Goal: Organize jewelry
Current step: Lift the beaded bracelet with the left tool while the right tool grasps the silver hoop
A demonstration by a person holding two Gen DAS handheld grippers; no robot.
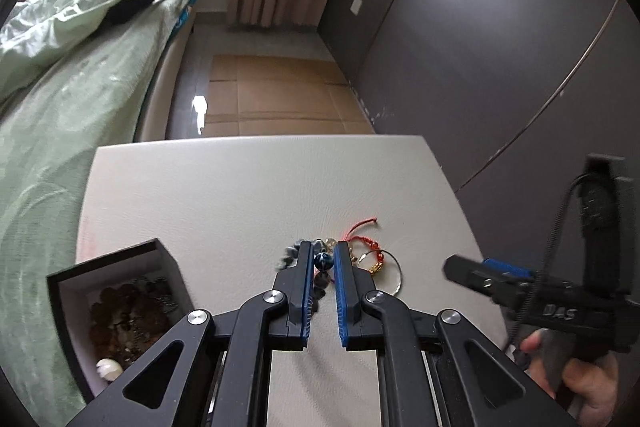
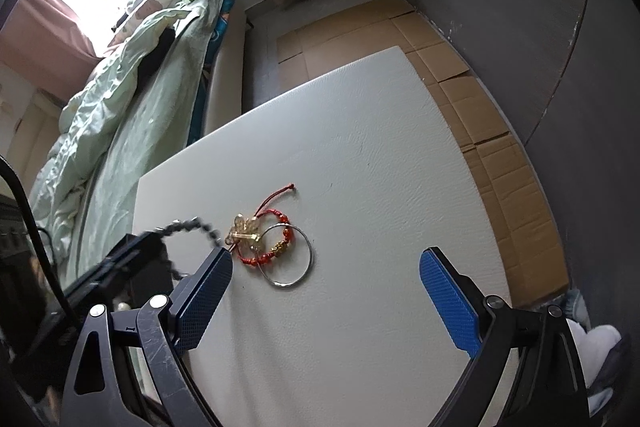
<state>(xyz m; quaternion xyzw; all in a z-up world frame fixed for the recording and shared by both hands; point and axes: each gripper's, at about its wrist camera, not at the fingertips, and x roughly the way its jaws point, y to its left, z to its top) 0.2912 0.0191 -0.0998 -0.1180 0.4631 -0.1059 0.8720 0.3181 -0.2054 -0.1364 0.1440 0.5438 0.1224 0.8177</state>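
My left gripper [image 1: 323, 259] is shut on a dark blue bead bracelet [image 1: 323, 261], whose dark beads [image 2: 188, 227] arc up off the table in the right wrist view. A red cord bracelet [image 2: 276, 227], a gold clear-bead piece [image 2: 246, 231] and a thin silver bangle [image 2: 294, 259] lie together on the white table [image 2: 360, 167], just right of the left gripper. My right gripper [image 2: 326, 283] is open and empty, above the table, near the bangle. A dark jewelry box [image 1: 116, 307] with brown beads and a pearl stands at the left.
A bed with a green quilt [image 1: 60, 75] runs along the left of the table. Cardboard sheets [image 1: 276, 95] cover the floor beyond the table's far edge. A grey wall [image 1: 500, 47] is at the right. The right gripper's body [image 1: 540, 303] shows at the right.
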